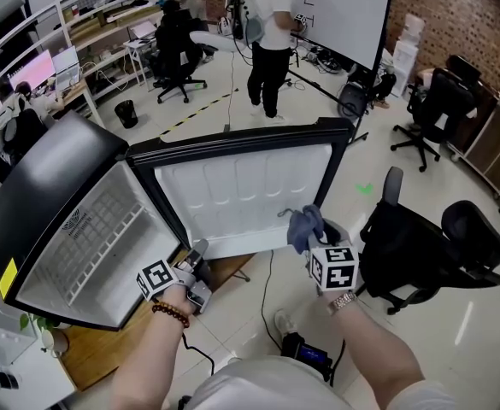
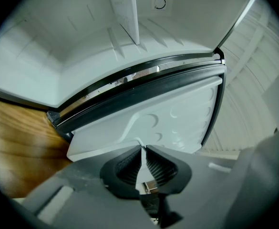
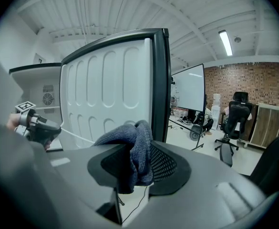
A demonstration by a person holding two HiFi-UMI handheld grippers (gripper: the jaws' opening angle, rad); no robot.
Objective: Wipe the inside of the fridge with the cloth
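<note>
A black small fridge (image 1: 53, 186) stands open at the left of the head view, its white inside and wire shelf (image 1: 104, 229) showing. Its door (image 1: 241, 195) is swung out, white liner toward me. My left gripper (image 1: 200, 261) is low at the door's near edge. In the left gripper view this gripper (image 2: 143, 149) is shut with a thin white lip of the door liner (image 2: 172, 113) between its tips. My right gripper (image 1: 315, 236) is shut on a blue-grey cloth (image 1: 304, 225), just before the door's right side. In the right gripper view the cloth (image 3: 132, 144) bulges out above the jaws.
A black office chair (image 1: 429, 246) stands close on the right. A cable (image 1: 267, 293) and a black device (image 1: 305, 353) lie on the floor by my feet. A wooden board (image 1: 96, 348) lies under the fridge. People (image 1: 271, 32) stand farther back by a whiteboard (image 1: 344, 7).
</note>
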